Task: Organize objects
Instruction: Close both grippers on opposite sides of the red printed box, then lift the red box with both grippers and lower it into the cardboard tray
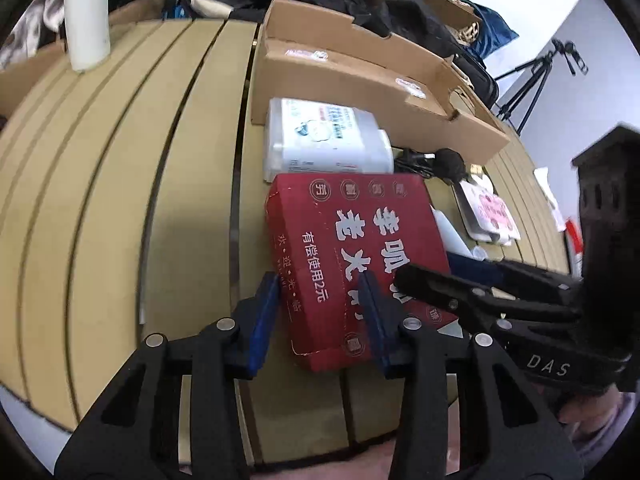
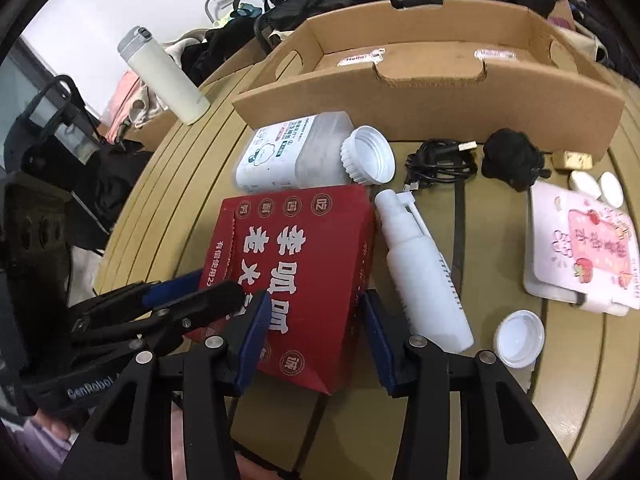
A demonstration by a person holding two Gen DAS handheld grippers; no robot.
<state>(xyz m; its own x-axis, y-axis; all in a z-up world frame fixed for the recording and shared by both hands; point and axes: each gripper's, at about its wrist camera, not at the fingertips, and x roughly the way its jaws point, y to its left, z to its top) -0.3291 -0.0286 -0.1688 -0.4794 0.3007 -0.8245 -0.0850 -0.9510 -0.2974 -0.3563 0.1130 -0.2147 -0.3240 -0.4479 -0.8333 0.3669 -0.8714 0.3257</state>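
both tools are down on the red carton at once. from the left wrist view, the left tool (image 1: pixel 322 300) has its blue pads either side of the red carton's (image 1: pixel 352 256) near left corner, one pad against the outer wall, the other lying over the printed top, so it looks clamped on that edge, though i can't see how firmly it bites. the right tool (image 1: pixel 404 276) comes in from the side, its dark tip resting on the same carton. the carton lies flat on the slatted tan tabletop (image 1: pixel 120 200), touching a clear plastic jar (image 1: pixel 324 140) behind it, with the open cardboard tray (image 1: pixel 360 76) beyond that.

from the right wrist view, the right tool (image 2: pixel 312 320) straddles the carton's (image 2: pixel 304 256) near end, the left pad pressed on its printed top and the right pad at its side wall, so i take it as gripping. a white spray bottle (image 2: pixel 420 276) lies just beside that pad, with a loose white cap (image 2: pixel 518 338) near.

i'd judge this is the grasp step, with the lift into the tray (image 2: pixel 440 92) to come. thin glossy card will buckle, so both hands need to rise together, level, clear of the smooth bottle and the jar (image 2: pixel 292 152).
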